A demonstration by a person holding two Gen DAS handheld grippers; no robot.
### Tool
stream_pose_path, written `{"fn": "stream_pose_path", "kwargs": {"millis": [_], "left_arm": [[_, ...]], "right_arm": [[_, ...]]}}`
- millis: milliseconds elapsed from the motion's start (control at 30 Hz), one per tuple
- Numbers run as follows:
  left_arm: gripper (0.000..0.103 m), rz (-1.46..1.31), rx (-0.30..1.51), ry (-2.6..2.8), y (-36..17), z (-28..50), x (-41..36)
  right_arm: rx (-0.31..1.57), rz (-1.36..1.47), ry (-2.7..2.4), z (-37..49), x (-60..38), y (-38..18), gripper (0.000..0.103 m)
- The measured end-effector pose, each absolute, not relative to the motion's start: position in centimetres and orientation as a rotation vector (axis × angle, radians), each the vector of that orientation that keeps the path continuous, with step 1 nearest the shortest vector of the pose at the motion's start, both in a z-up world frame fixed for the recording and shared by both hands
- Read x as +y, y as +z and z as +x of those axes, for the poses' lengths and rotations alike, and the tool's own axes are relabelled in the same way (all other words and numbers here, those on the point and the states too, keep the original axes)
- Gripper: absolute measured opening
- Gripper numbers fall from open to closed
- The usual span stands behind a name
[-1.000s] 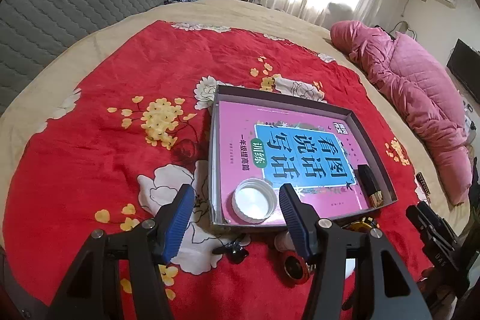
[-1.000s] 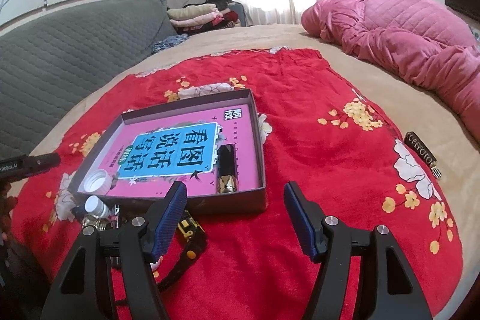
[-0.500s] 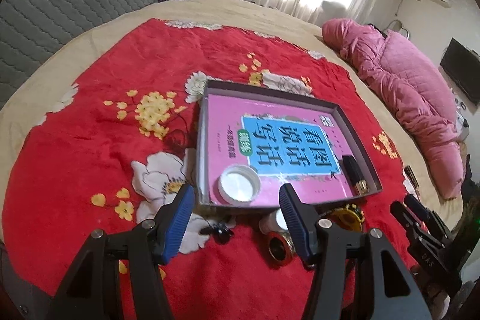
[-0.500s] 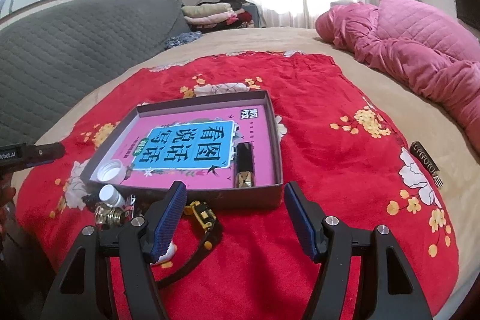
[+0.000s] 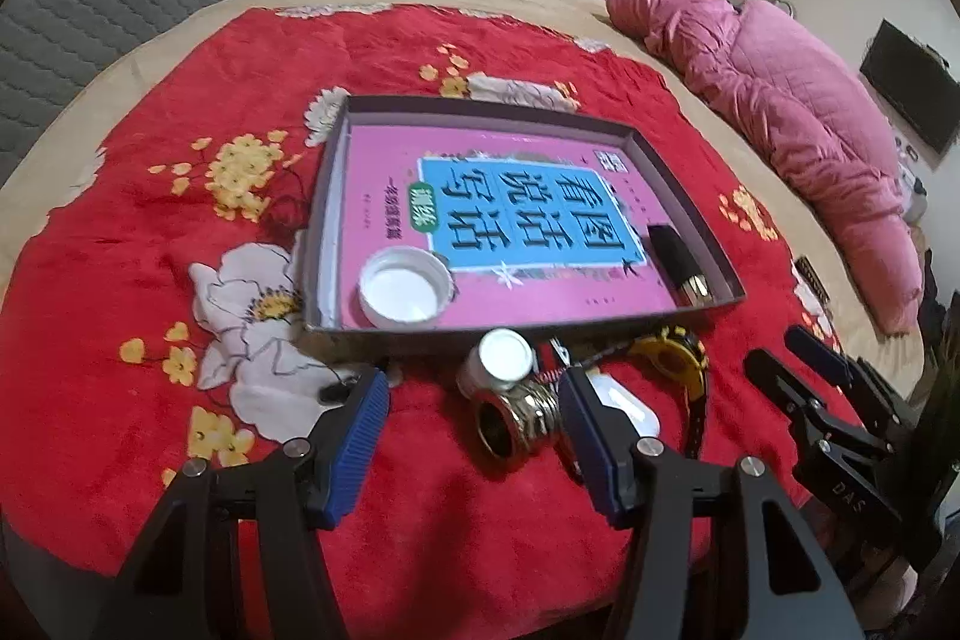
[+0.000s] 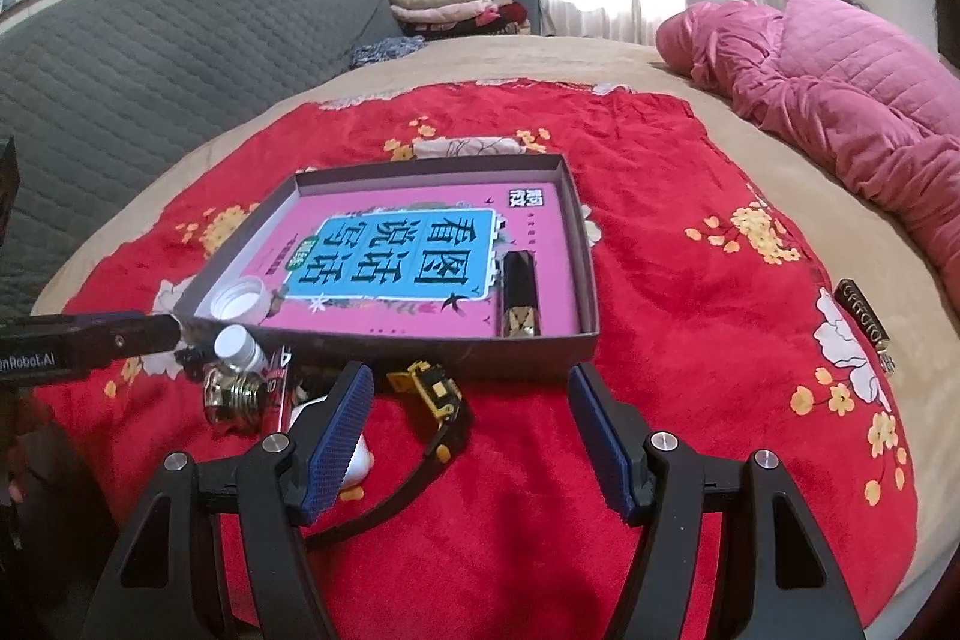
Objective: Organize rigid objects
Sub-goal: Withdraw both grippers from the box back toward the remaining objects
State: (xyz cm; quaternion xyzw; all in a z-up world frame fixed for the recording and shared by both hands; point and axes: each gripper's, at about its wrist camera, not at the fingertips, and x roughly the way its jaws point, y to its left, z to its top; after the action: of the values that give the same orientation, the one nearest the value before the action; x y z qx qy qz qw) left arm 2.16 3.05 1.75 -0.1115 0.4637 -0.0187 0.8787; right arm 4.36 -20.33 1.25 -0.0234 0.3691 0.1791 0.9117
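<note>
Nearby, pink quilt (image 6: pixel 852 100); folded clothes (image 6: pixel 444 1); comb (image 6: pixel 864 322) beside blanket (image 6: pixel 660 172).

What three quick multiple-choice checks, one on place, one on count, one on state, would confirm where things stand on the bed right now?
1. Where does the white round plastic lid lie?
A. in the shallow dark cardboard tray, near corner
B. on the red floral blanket
C. on the pink quilt

2. How many loose things lie on the pink book in the tray?
A. one
B. two
C. four

3. How does the left hand-held gripper stand?
A. shut on the lid
B. open and empty
C. shut on the bottle

Answers: 1 A, the lid sits inside the tray wall. 2 B, only the lid and the black-and-gold lipstick tube. 3 B, its blue pads stand apart over the blanket, nothing pressed between them.
</note>
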Motion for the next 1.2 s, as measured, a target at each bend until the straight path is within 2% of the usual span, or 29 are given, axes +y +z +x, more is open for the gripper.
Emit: {"fn": "stream_pose_path", "kwargs": {"millis": [667, 1200], "left_arm": [[0.058, -0.171, 1.058, -0.040, -1.2, 2.9, -0.6], [0.058, -0.183, 1.105, -0.002, -2.9, 3.4, 0.5]], "right_arm": [[0.796, -0.092, 0.389, 4.6, -19.3, 0.0, 0.069], [0.830, -0.113, 0.400, 5.7, -18.6, -1.7, 0.069]]}}
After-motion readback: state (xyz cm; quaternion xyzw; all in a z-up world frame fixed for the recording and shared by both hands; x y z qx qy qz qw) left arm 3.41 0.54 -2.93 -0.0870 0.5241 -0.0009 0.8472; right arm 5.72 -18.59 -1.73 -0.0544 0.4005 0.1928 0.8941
